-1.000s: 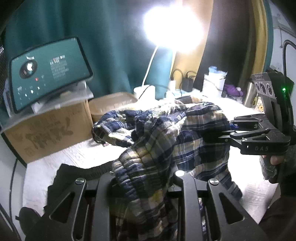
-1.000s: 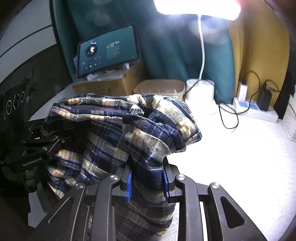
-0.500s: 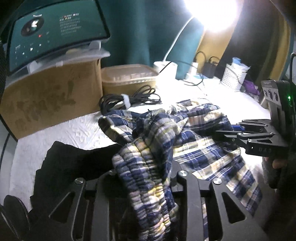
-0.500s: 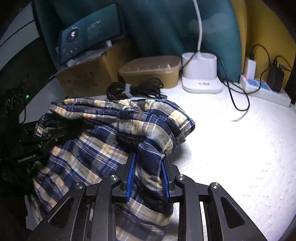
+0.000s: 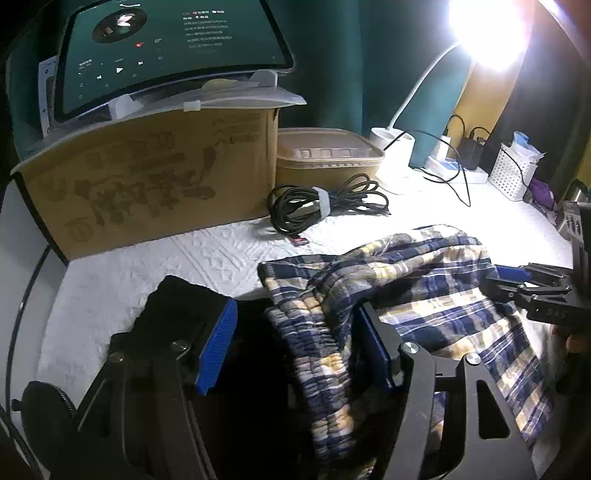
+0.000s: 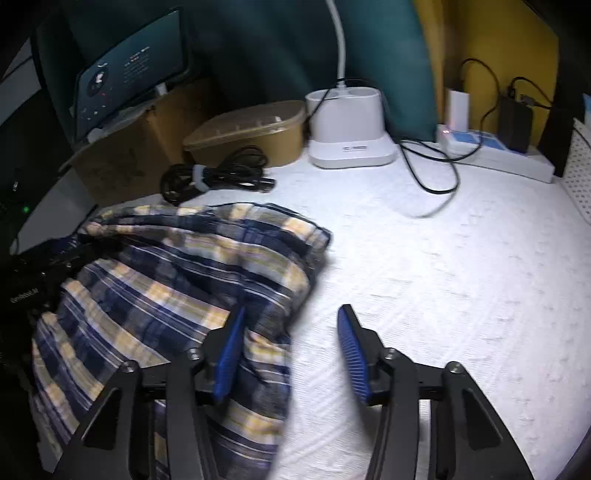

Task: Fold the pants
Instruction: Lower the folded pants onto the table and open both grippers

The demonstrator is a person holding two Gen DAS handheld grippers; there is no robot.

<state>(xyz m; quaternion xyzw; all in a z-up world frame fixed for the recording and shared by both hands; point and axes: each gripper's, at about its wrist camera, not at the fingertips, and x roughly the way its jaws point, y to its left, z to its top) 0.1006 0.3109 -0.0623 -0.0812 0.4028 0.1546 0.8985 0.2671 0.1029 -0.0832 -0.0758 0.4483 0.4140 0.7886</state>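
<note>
A: How do the tongs stand?
B: Left tongs (image 5: 295, 347) and right tongs (image 6: 290, 347) have just been opening; both gape, gripping nothing.
A: And the blue-and-yellow plaid cotton pants (image 5: 424, 295)?
B: Lying mid-frame on the white textured bench (image 6: 443, 277), the gathered waistband loose between the left pads

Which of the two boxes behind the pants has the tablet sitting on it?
The big cardboard box, printed and taller. The low tan lidded container to its right carries nothing on its lid.

home desk | lamp (image 5: 484, 33) | tablet (image 5: 173, 48) | power strip (image 6: 495, 153)
</note>
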